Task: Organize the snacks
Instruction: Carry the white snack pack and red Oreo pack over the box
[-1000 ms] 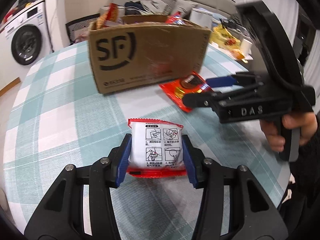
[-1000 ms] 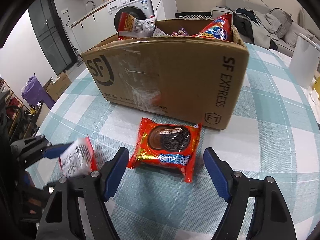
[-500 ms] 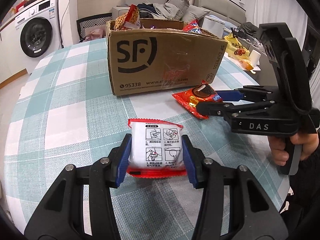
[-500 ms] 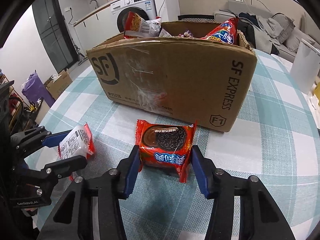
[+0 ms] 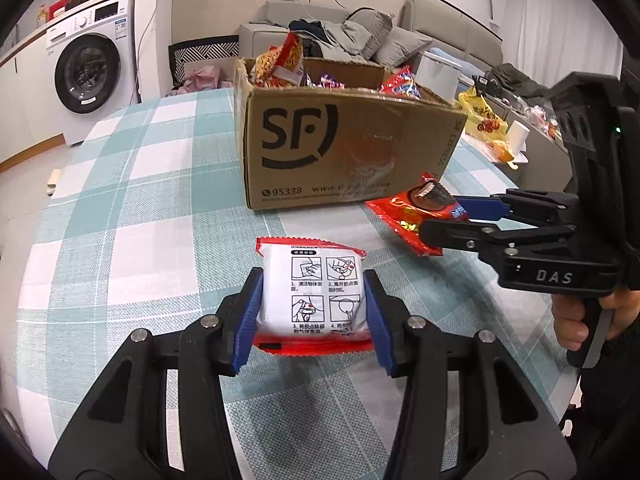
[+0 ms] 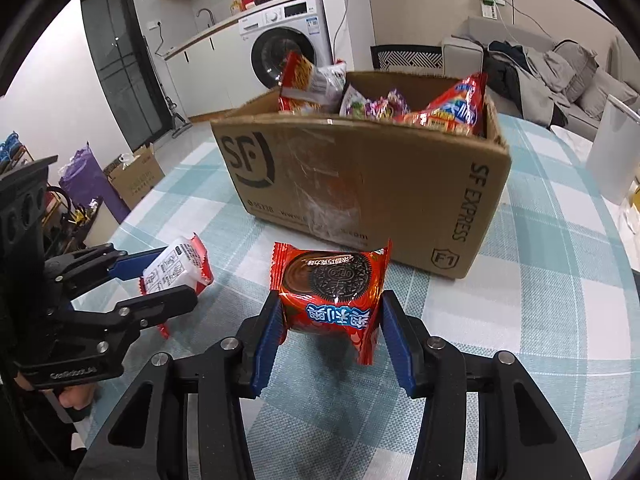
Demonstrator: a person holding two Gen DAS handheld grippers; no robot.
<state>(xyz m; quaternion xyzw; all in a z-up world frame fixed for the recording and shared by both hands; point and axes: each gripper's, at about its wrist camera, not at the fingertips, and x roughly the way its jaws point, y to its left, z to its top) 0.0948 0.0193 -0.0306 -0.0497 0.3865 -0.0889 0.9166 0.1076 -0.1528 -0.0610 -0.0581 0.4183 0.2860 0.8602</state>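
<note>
My left gripper (image 5: 313, 280) is shut on a white snack packet with red edges (image 5: 310, 300), held low over the checked tablecloth (image 5: 120, 220). In the right wrist view the same packet (image 6: 176, 264) sits in the left gripper (image 6: 176, 276) at the left. My right gripper (image 6: 331, 308) is shut on a red Oreo packet (image 6: 332, 284), its blue pads pressing both sides, with a shadow on the cloth beneath it. The left wrist view shows the Oreo packet (image 5: 408, 208) in the right gripper (image 5: 440, 220). Just beyond both stands the open SF cardboard box (image 6: 360, 184), with several snack bags inside.
The cardboard box (image 5: 340, 152) takes up the middle of the round table (image 6: 540, 300). A white container (image 6: 612, 152) stands at the right edge. A hand (image 5: 576, 320) holds the right gripper's handle. Washing machine (image 5: 88, 72) and sofa lie beyond the table.
My right gripper's jaws have closed from wide open onto the Oreo packet and raised it off the cloth. The left gripper has kept its hold on the white packet.
</note>
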